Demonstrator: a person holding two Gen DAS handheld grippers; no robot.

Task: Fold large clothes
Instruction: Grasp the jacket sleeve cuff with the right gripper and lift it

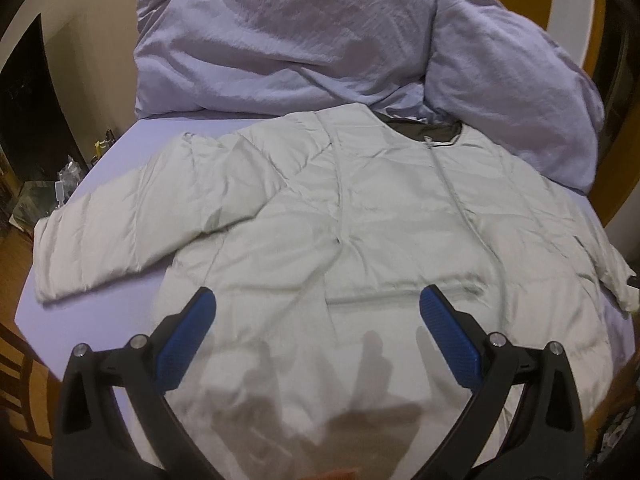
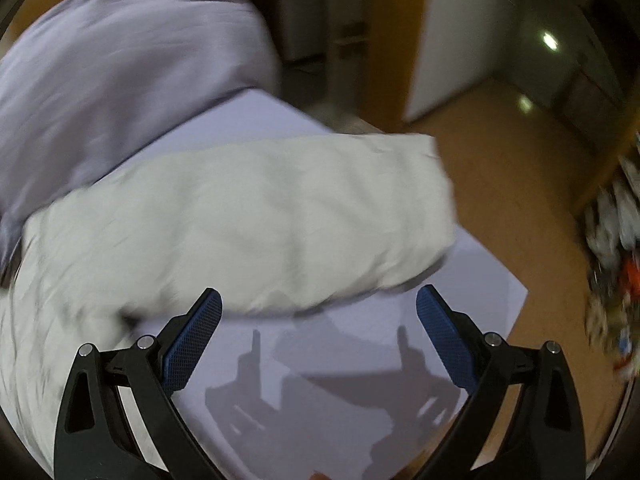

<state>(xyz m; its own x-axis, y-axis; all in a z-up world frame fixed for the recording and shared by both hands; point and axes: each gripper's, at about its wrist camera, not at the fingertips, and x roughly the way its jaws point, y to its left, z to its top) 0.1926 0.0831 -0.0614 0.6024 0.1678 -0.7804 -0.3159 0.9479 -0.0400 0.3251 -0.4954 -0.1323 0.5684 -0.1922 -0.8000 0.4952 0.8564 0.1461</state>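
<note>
A pale grey-white puffer jacket (image 1: 360, 208) lies spread front-up on the lilac bed sheet (image 1: 160, 128), zip closed, dark collar lining at the far side. Its left sleeve (image 1: 112, 232) stretches out toward the bed's left edge. My left gripper (image 1: 318, 304) hovers open above the jacket's lower body, nothing between its blue pads (image 1: 188, 340). In the right wrist view the jacket's other sleeve (image 2: 256, 220) lies across the sheet (image 2: 320, 360), its cuff reaching past the bed's edge. My right gripper (image 2: 318, 304) is open just in front of that sleeve, holding nothing.
A crumpled lilac duvet (image 1: 272, 40) and a pillow (image 1: 508, 80) are heaped at the head of the bed. The duvet (image 2: 120, 60) also shows at left in the right wrist view. Wooden floor (image 2: 500, 200) lies past the bed's right corner, with colourful clutter (image 2: 616, 260) at far right.
</note>
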